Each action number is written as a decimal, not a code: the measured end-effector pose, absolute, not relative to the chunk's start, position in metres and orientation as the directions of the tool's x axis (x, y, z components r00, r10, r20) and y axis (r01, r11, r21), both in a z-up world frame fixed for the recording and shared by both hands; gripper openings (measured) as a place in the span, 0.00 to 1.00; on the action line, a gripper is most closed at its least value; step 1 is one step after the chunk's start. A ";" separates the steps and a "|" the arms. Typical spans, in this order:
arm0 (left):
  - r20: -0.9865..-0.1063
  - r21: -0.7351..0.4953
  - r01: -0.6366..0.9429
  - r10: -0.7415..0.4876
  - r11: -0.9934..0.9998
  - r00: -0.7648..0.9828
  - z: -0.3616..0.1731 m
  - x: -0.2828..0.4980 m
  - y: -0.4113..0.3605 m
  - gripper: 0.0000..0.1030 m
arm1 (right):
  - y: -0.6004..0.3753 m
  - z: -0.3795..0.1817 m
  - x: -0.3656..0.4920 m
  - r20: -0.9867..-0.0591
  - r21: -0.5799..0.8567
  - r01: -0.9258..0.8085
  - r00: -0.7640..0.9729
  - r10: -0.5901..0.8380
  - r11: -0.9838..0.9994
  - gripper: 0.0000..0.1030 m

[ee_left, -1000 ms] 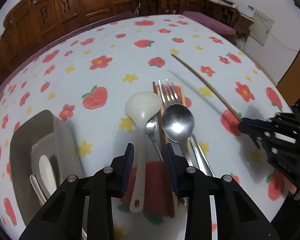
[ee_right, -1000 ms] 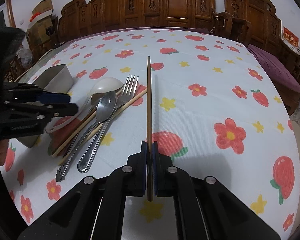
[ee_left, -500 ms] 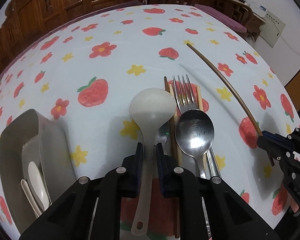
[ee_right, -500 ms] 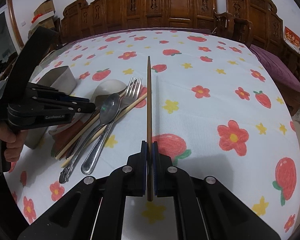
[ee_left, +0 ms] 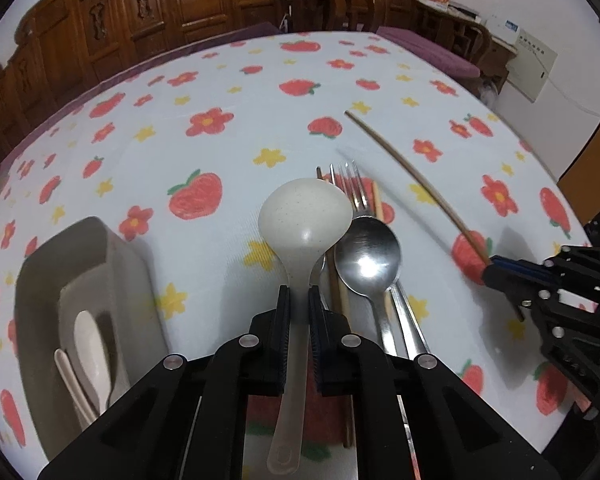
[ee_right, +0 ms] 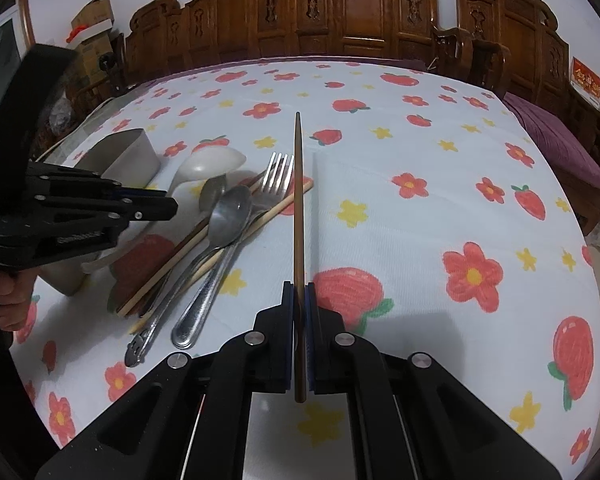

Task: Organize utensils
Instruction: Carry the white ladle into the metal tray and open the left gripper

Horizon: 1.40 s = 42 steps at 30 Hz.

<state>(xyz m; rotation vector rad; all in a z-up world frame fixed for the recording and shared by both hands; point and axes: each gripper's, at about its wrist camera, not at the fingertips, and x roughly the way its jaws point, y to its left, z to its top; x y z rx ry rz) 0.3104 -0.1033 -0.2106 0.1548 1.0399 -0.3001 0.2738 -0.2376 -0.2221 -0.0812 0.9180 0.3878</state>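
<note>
My left gripper [ee_left: 299, 300] is shut on the handle of a white ladle [ee_left: 305, 216], lifted above the utensil pile. The pile holds a steel spoon [ee_left: 367, 256], a fork [ee_left: 350, 184] and wooden chopsticks [ee_left: 337, 292] on the flowered tablecloth. My right gripper [ee_right: 299, 292] is shut on a long brown chopstick [ee_right: 298, 200] that points away over the table; it also shows at the right of the left wrist view [ee_left: 496, 268]. The left gripper shows at the left of the right wrist view [ee_right: 168, 208].
A beige utensil box [ee_left: 32, 280] stands at the left and holds a white spoon [ee_left: 92, 356] and a pale stick. Carved wooden chairs [ee_right: 340, 20] ring the far side of the table. The table edge lies close at the right [ee_left: 572, 216].
My left gripper closed on the white ladle's handle and raised it off the pile. The right gripper kept holding the brown chopstick, nearly still.
</note>
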 end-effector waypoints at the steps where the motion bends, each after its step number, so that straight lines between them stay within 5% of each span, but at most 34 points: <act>1: -0.862 -0.017 0.317 -0.175 0.948 0.476 -0.207 0.308 -0.103 0.08 | -0.236 -0.221 0.272 -0.786 0.096 -0.362 0.545 0.294 0.927 0.06; 23: -0.806 -0.010 0.244 -0.153 0.970 0.572 -0.149 0.273 -0.045 0.08 | -0.210 -0.193 0.239 -0.743 0.111 -0.419 0.568 0.355 0.901 0.06; 42: -0.854 -0.003 0.047 -0.027 0.999 0.520 -0.198 0.289 0.036 0.08 | -0.190 -0.180 0.226 -0.725 0.106 -0.461 0.570 0.386 0.881 0.06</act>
